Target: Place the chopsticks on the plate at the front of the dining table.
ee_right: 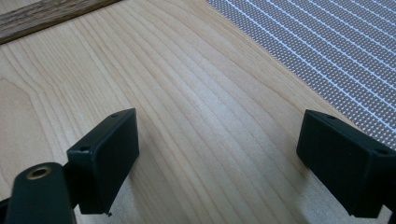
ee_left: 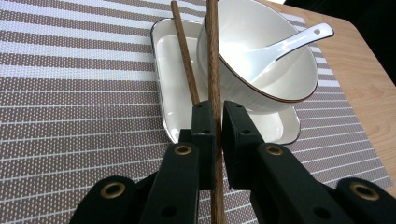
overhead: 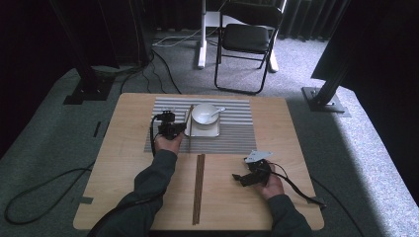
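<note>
The left gripper's (ee_left: 213, 122) jaws are clamped on a dark wooden chopstick (ee_left: 213, 60), held partway along, its far end leaning over the near rim of the white bowl (ee_left: 268, 70); the right gripper's (ee_right: 219, 163) jaws stand wide apart over bare tabletop (ee_right: 187, 93). The chopstick looks light, stiff, smooth and likely slippery, so a grip near its middle should suit. A second chopstick (ee_left: 184, 51) lies left of the bowl, on the tray (ee_left: 173, 84) beneath it

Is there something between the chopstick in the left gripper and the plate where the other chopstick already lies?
Nothing visible blocks it. The left gripper is shut on the chopstick, which leans by the bowl's side above the plate, beside the other chopstick.
</note>
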`<state>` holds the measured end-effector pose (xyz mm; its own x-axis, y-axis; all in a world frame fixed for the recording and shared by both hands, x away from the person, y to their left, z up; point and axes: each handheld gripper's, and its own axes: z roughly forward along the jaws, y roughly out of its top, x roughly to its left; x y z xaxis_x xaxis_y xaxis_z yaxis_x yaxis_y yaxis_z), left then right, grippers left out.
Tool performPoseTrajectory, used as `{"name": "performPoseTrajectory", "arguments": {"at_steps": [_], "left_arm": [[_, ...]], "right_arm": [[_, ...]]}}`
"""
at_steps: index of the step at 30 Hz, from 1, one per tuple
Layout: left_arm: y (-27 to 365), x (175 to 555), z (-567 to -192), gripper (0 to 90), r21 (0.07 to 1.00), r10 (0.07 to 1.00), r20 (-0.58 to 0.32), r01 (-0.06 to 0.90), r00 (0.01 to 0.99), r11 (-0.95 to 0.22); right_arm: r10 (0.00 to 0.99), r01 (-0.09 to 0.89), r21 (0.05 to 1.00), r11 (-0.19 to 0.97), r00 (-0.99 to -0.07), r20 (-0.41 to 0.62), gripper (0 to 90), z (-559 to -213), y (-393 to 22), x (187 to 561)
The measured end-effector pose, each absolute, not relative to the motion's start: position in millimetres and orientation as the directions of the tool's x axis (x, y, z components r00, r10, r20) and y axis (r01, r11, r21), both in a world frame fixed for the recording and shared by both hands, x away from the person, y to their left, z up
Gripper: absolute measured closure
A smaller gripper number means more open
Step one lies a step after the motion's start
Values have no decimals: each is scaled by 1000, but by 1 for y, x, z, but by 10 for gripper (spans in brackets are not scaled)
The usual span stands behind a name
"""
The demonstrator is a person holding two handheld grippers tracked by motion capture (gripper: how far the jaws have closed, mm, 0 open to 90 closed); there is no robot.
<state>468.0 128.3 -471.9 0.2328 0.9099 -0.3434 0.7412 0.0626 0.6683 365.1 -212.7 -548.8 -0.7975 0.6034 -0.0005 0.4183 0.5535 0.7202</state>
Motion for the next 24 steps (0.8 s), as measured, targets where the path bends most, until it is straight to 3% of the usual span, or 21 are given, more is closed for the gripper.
{"name": "performPoseTrajectory", "arguments": {"at_steps": [24], "left_arm": [[134,477,-472,841,658,908,-360,748,212,87]], "right_arm": [[603,418,720,554,-798,-1,123,-549,-213,365]]}}
